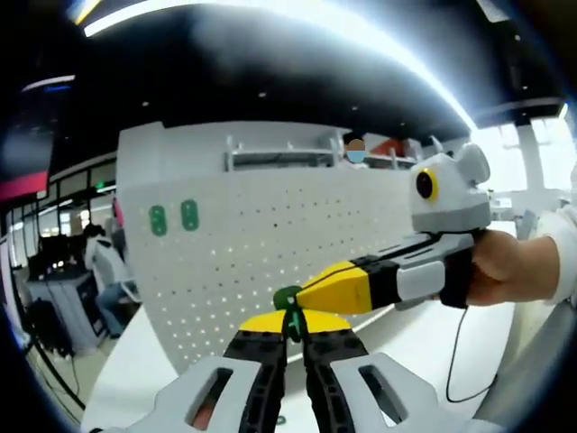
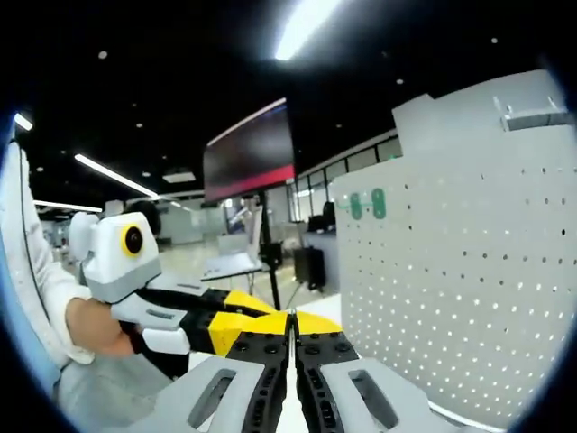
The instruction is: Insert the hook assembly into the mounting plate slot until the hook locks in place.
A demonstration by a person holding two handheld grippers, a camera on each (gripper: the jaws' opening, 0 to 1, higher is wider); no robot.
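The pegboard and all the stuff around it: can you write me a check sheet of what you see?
Surface: white table under the pegboard.
Job's things: white pegboard upright; two green hooks mounted on it; a green hook piece at the left hand-held gripper.
Clutter: nothing seen.
Grippers: left shut on the green piece; right hand-held gripper shut, held by a hand.
Cables: a thin black cable hangs below that hand.
Surroundings: office, ceiling lights, dark screen, people at desks.

Green hook (image 1: 288,298) mostly hidden between hand-held gripper jaws
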